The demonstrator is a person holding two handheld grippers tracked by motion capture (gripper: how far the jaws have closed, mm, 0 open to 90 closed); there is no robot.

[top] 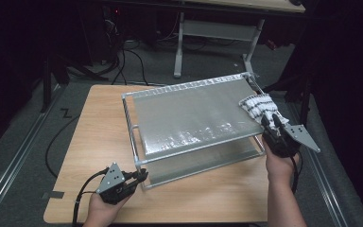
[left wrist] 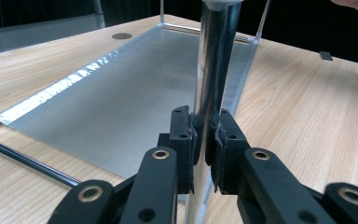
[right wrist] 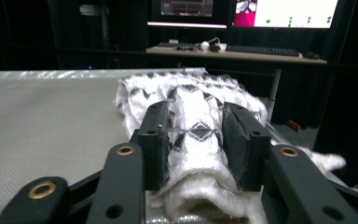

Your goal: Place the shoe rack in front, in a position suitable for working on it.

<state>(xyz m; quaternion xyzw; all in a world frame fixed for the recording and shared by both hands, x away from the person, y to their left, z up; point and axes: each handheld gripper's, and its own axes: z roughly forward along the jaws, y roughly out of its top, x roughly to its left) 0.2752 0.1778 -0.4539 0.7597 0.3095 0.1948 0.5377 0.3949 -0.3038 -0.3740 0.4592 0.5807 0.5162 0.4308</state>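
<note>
You are working at a light wooden table (top: 99, 142) that fills the lower middle of the high view, standing on grey floor with dark cables trailing off at the left. A second desk frame on white legs stands across the top centre, and the right gripper view shows lit monitors and a keyboard on a desk along its upper edge. The room around it is dark.

A two-tier metal rack (top: 194, 118) sits on the table, angled, from centre to right of the frame. Its upper shelf is a pale, shiny sheet, bare apart from the cloth (top: 260, 106), a white one with a black pattern, lying at the shelf's right edge in the upper right.

Your right gripper (top: 270, 122) is at that edge, and in the right gripper view the cloth (right wrist: 196, 135) bulges between the jaws, both pads pressing on it, so it is grasped. Your left gripper (top: 142, 176) is at lower centre-left, clenched on the rack's near corner post (left wrist: 212, 79), which stands upright between its jaws.

Open tabletop lies to the left of the rack and along the bottom edge. On the right the rack reaches nearly to the table's edge, leaving little room there.
</note>
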